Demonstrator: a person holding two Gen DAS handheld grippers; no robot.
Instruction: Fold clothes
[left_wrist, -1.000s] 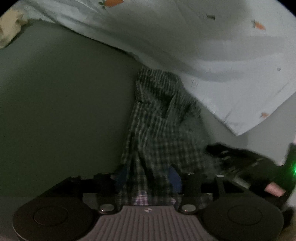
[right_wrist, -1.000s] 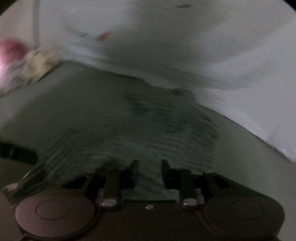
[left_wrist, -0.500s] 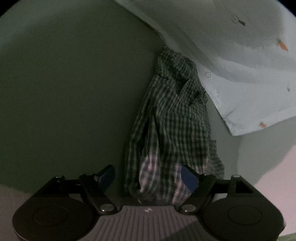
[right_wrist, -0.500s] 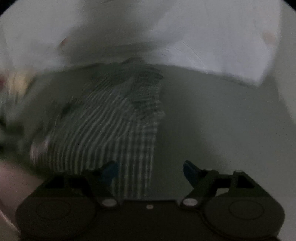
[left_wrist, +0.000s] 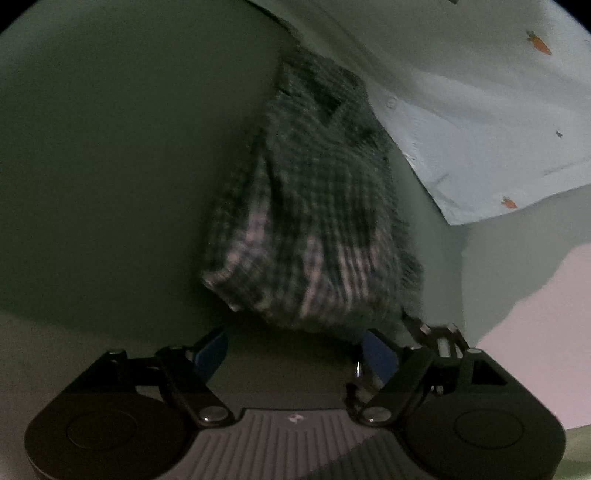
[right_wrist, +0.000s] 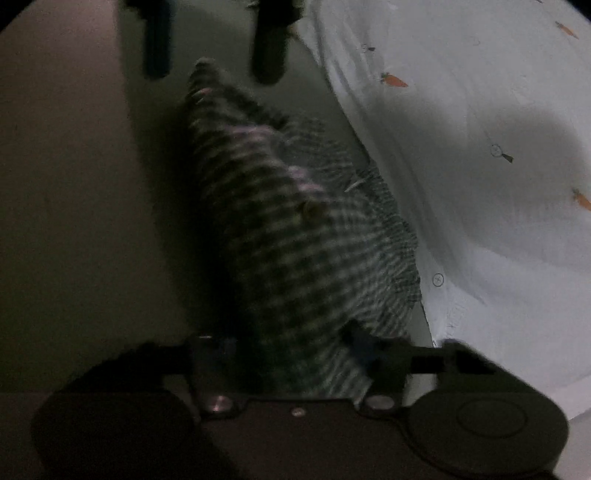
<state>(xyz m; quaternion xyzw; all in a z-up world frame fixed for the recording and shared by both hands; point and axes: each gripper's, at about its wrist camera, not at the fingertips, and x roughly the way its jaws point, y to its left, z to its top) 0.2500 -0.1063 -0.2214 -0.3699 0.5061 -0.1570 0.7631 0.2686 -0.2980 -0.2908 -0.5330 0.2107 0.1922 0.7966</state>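
Just then the left gripper (left_wrist: 293, 349) stood with fingers spread and bare, having just opened. The checked shirt (left_wrist: 310, 221) lay bunched on the green surface (left_wrist: 110, 166), beside a carrot-print sheet (left_wrist: 480, 110). The right gripper (right_wrist: 291, 354) had just closed its fingers on the shirt's near end.
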